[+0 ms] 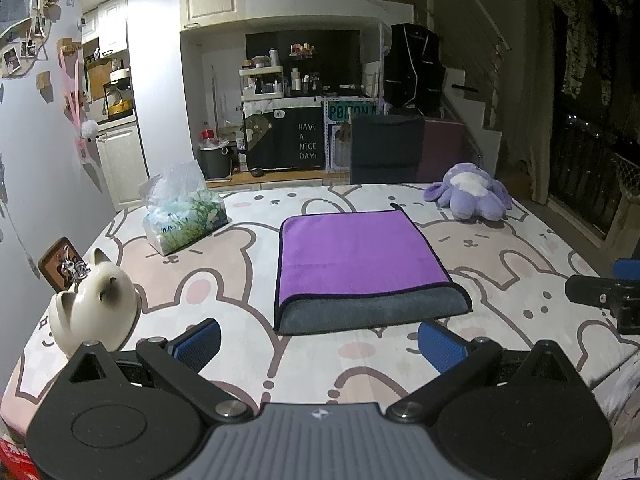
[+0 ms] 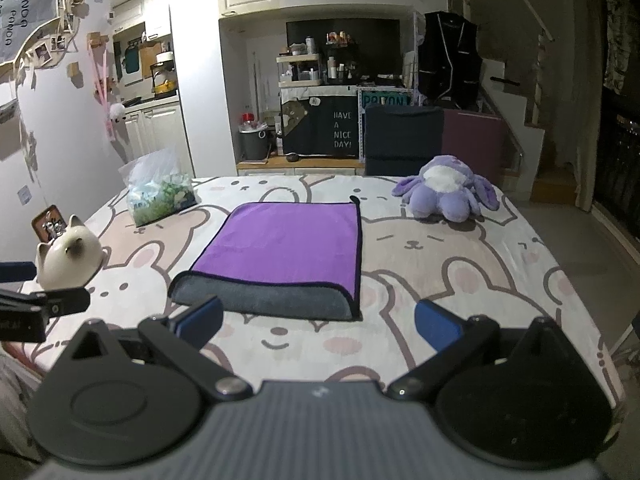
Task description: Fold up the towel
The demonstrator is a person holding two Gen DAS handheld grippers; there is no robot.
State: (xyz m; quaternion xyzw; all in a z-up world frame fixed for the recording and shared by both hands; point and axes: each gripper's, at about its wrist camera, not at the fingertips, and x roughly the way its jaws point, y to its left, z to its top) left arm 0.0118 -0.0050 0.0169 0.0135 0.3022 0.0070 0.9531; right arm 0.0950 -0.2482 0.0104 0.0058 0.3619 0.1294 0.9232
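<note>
A purple towel [image 1: 356,256] with a grey underside lies folded flat on the bunny-print table cover [image 1: 240,320]; its grey folded edge faces me. It also shows in the right wrist view [image 2: 288,240]. My left gripper [image 1: 320,344] is open and empty, held just short of the towel's near edge. My right gripper [image 2: 318,326] is open and empty, also just short of the near edge. The right gripper shows at the right edge of the left wrist view [image 1: 608,296], and the left gripper at the left edge of the right wrist view [image 2: 40,308].
A white cat figurine [image 1: 94,308] and a small framed item [image 1: 60,264] stand at the near left. A tissue pack [image 1: 184,212] sits at the far left. A purple plush toy [image 1: 472,192] lies at the far right. A dark chair back [image 1: 386,148] stands behind the table.
</note>
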